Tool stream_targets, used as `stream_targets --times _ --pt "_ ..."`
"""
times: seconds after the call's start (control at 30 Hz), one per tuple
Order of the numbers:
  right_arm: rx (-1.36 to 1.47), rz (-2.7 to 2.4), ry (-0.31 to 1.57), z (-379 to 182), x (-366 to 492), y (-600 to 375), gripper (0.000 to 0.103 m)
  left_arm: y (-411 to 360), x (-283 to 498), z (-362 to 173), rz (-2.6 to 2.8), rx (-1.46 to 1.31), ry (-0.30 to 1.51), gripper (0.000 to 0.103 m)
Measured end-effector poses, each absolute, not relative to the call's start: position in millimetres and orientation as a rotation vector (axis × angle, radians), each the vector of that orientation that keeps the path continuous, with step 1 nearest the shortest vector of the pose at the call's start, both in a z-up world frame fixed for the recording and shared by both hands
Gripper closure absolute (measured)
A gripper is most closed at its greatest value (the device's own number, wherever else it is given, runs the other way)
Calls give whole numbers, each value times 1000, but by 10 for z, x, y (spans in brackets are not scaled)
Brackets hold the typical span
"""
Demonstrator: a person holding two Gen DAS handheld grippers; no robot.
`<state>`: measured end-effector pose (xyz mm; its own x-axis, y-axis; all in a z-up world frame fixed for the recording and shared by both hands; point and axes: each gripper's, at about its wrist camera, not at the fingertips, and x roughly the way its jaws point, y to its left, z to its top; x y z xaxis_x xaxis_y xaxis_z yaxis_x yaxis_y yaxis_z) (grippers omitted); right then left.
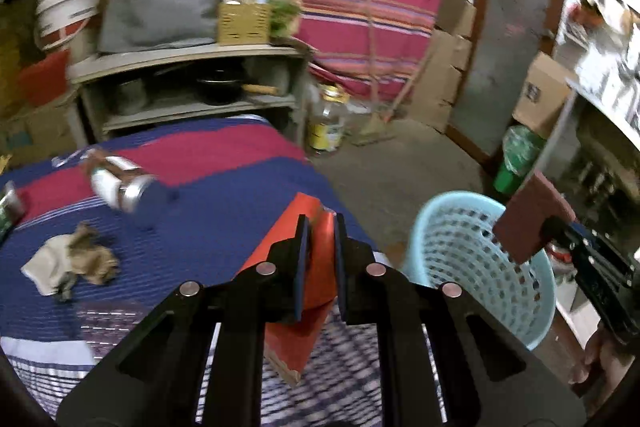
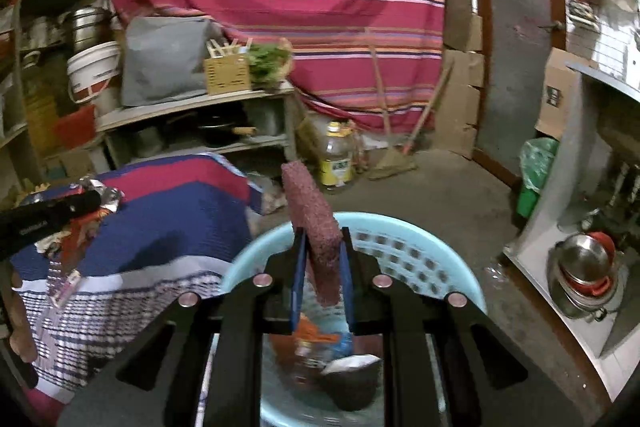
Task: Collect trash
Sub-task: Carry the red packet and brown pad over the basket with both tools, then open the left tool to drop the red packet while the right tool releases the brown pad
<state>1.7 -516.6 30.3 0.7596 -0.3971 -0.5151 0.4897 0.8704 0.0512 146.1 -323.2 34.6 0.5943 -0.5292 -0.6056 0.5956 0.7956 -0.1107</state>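
Left gripper [image 1: 320, 227] pinches a red wrapper [image 1: 298, 291] over the striped bedcover [image 1: 224, 195]; right gripper [image 2: 323, 239] clamps a maroon scouring pad [image 2: 310, 223] above the blue basket [image 2: 420, 239].

I see a red wrapper [image 1: 316, 259] pinched upright over the blanket's edge, and a maroon scrub pad [image 2: 314, 227] gripped on edge above the light-blue basket [image 2: 420, 227]. Basket already holds wrappers. Crumpled cloth scrap [image 1: 72, 261] and can [image 1: 120, 187] lie on blanket.
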Motion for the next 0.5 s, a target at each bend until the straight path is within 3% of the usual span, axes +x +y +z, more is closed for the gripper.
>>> stream_targets --times 0.5 --pt "272 -543 535 5 -286 -5801 86 -4311 724 92 -897 220 581 92"
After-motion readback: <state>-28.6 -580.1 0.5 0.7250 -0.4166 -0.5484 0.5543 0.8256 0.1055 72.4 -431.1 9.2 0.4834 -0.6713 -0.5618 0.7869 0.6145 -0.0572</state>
